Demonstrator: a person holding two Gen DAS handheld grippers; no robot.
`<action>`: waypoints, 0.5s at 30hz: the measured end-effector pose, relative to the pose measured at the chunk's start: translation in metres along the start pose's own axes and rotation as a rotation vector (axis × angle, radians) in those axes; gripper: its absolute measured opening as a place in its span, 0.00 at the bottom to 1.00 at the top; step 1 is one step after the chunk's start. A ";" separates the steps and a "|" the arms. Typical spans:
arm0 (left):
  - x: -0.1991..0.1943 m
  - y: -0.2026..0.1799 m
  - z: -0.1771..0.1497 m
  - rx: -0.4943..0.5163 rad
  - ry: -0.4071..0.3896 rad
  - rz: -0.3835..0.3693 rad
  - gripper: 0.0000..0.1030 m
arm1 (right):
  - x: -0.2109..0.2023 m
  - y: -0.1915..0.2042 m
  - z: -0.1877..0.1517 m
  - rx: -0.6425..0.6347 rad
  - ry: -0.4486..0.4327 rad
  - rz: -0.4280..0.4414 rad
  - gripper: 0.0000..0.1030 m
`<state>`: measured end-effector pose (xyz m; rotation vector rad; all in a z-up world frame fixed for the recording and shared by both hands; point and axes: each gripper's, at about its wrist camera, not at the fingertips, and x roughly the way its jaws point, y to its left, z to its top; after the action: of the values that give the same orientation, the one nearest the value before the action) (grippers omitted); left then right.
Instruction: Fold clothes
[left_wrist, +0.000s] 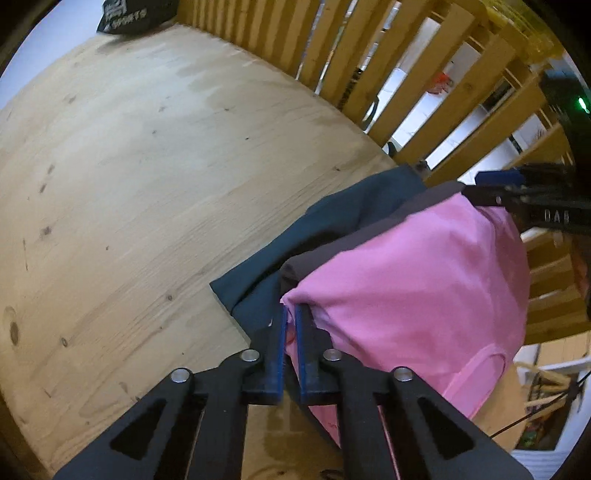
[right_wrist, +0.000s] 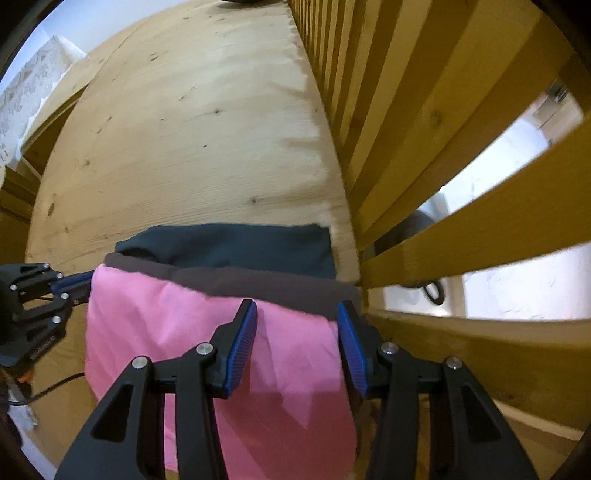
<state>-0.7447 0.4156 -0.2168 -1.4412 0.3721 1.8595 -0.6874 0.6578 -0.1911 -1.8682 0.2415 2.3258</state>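
A pink garment (left_wrist: 417, 280) lies on top of a dark brown garment (left_wrist: 373, 229) and a dark teal garment (left_wrist: 332, 221) on the wooden table (left_wrist: 129, 184). My left gripper (left_wrist: 290, 314) is shut on the pink garment's near corner. My right gripper (right_wrist: 297, 314) is open, its jaws spread over the pink garment (right_wrist: 207, 332) near the brown edge (right_wrist: 258, 280). The teal garment (right_wrist: 236, 247) lies beyond. The left gripper (right_wrist: 74, 284) shows at the left of the right wrist view, and the right gripper (left_wrist: 502, 188) at the right of the left wrist view.
A wooden slatted railing (left_wrist: 369, 55) runs along the table's far edge, close to the clothes (right_wrist: 424, 147). A dark folded item with white lettering (left_wrist: 129, 16) lies at the table's far corner. A white patterned object (right_wrist: 29, 92) stands off the table's left side.
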 end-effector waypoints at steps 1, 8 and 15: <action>-0.001 -0.002 -0.001 0.006 -0.002 0.006 0.03 | -0.004 0.000 -0.003 -0.008 -0.015 0.009 0.40; -0.015 -0.011 -0.013 0.055 -0.044 0.026 0.02 | -0.040 0.005 -0.026 -0.072 -0.149 0.049 0.11; -0.048 -0.012 -0.013 0.080 -0.116 0.026 0.02 | -0.054 0.005 -0.033 -0.106 -0.235 -0.051 0.11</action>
<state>-0.7225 0.3978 -0.1747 -1.2747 0.4057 1.9169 -0.6456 0.6449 -0.1454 -1.6017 0.0420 2.5383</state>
